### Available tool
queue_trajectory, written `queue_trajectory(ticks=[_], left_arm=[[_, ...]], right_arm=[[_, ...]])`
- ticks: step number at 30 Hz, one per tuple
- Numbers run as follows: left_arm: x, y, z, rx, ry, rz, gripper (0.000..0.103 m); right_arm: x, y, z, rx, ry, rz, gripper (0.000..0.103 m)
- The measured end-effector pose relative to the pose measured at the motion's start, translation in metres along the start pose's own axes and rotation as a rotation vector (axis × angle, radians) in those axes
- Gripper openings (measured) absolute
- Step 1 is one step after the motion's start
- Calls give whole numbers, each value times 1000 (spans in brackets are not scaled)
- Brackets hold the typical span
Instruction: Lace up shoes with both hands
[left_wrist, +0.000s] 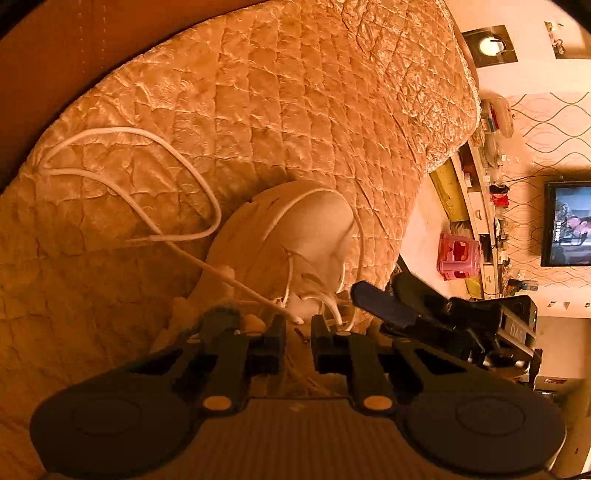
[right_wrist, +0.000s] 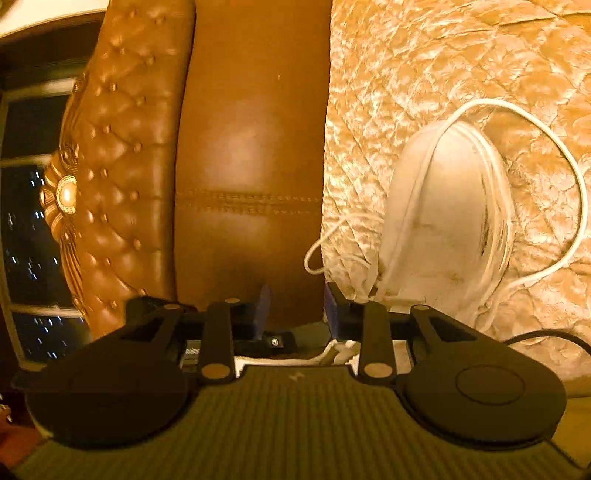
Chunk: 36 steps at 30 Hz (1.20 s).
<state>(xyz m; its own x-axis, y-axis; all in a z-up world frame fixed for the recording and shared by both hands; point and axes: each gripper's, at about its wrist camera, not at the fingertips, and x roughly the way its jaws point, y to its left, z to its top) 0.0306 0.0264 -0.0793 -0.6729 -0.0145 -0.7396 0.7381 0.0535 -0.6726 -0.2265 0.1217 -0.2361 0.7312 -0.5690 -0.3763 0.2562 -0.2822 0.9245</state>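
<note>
L claw (left_wrist: 298, 325) fingers sit close w/ a narrow gap, nothing clamped. R claw (right_wrist: 297, 310) is parted wider, empty; in left wrist view it shows tilted, just beside L.

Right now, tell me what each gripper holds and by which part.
Nothing is held. The left gripper is open, with the white lace tip just ahead of it. The right gripper is open beside the white shoe.
</note>
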Motion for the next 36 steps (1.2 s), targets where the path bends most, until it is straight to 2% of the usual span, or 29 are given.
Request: queue_trajectory(ticks=[3,6,8,17,18,20,22,25,28,29,30,31,33,36], left_arm=[[1,-15,-3,109,-13,45,10],[-1,-46,-14,328,-42,127,1],[-2,-65,-21,467,-76,191,0],[-11,-92,-36,712,-269,383,0],[-14,-89,-32,683,-274,364,0],[-23,-77,-19,559,-265,278,0],[-30,-69,-9,468,-258,212,0],[-35,-70,-6,452,-256,182,0],[-40,-80,-7,489,-288,161,0],[-41,-83,-7,500,-296,161,0],[-43,-86,-7,510,-305,161,0],[-44,-87,-6,514,-310,163,0],[-49,-84,-3,490,-318,166,0],[-47,-68,9,412,-255,167,4]], right_arm=[[1,-5,1,25,-15,0,39],[1,-7,1,34,-19,0,42],[0,-9,0,43,-27,-2,45],[-5,-9,1,29,-52,-2,45],[-5,-7,1,16,-51,-7,45],[-4,0,0,-44,-40,-34,45],[3,19,-5,-179,5,-75,45],[21,53,-12,-409,86,-144,45],[45,71,-14,-544,134,-208,45],[51,73,-14,-563,140,-225,39],[54,73,-14,-564,143,-226,28],[57,72,-14,-554,154,-234,1],[58,68,-18,-550,162,-278,2],[47,58,-18,-485,137,-252,2]])
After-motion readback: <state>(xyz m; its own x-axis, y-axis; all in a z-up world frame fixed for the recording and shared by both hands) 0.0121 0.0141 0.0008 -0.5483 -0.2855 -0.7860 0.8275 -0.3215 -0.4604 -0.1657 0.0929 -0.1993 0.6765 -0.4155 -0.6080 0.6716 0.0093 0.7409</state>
